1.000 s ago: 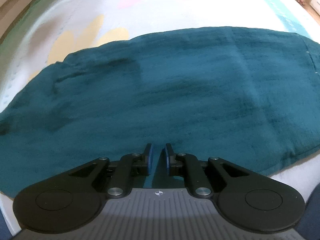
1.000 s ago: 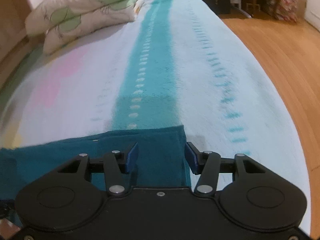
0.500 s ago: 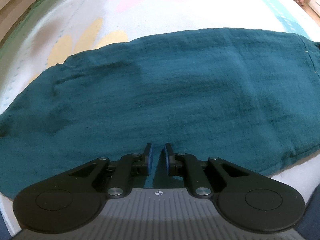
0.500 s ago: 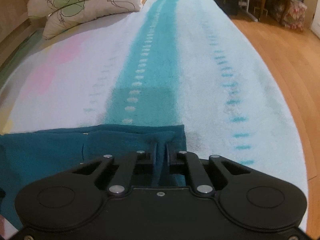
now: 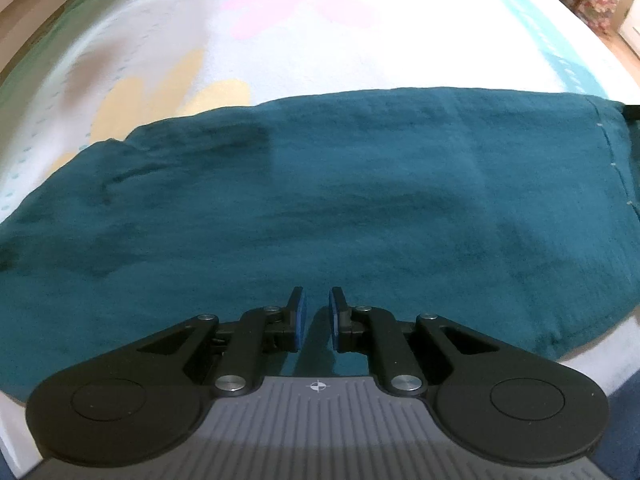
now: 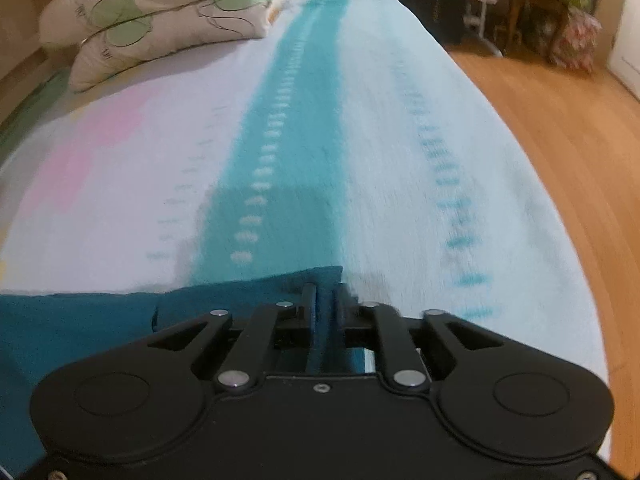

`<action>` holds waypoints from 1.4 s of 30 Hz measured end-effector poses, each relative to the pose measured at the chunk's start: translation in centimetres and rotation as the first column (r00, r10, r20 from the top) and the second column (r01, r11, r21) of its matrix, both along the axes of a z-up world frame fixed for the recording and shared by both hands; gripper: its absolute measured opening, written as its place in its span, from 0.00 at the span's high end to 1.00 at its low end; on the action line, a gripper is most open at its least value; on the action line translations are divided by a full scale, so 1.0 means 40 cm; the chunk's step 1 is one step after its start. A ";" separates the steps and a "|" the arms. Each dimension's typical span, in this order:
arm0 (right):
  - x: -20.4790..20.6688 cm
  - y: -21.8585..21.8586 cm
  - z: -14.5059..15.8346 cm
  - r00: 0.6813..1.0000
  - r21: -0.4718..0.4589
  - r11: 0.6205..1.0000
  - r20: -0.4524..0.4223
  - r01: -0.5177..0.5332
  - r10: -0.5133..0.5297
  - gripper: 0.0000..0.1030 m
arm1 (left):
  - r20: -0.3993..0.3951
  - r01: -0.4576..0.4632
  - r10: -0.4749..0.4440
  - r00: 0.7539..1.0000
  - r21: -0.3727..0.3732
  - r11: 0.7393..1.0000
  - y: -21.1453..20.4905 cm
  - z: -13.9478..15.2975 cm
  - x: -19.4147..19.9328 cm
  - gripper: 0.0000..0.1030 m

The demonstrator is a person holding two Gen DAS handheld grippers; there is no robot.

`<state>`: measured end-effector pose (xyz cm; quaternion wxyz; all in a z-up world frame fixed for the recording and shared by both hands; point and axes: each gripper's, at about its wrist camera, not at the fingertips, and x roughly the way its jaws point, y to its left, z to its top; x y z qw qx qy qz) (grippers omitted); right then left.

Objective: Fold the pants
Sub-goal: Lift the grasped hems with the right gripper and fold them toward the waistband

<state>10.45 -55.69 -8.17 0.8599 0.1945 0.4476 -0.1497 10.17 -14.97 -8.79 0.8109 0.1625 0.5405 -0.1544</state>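
Note:
Dark teal pants (image 5: 320,200) lie flat across the bed, spanning the left wrist view from left to right. My left gripper (image 5: 317,320) hovers over the near edge of the pants with its jaws narrowly apart and nothing between them. In the right wrist view, my right gripper (image 6: 324,300) is shut on the far right corner of the pants (image 6: 248,292), with teal cloth pinched between the fingers. The rest of the pants trails off to the left under the gripper body.
The bed has a pale sheet (image 6: 380,140) with a teal stripe, pink and yellow patches. Two pillows (image 6: 160,16) lie at the far left of the bed. Wooden floor (image 6: 560,140) and furniture are to the right.
My right gripper closed from wide open onto the corner of the pants. The left gripper has stayed still above the pants' near edge.

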 end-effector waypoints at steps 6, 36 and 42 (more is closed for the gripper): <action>-0.133 -0.006 0.054 1.000 0.088 0.996 0.025 0.003 -0.006 0.44 | 0.004 0.024 -0.024 1.000 -0.013 1.000 -0.017 0.012 -0.001 0.87; -0.135 0.106 0.168 0.995 0.221 0.974 0.097 -0.046 0.025 0.88 | -0.015 0.089 -0.091 0.996 -0.076 0.993 -0.238 0.003 0.145 0.87; -0.076 0.198 0.288 0.988 0.190 0.976 0.133 -0.105 0.080 0.88 | -0.016 0.177 -0.177 0.984 -0.030 0.984 -0.289 -0.025 0.145 0.87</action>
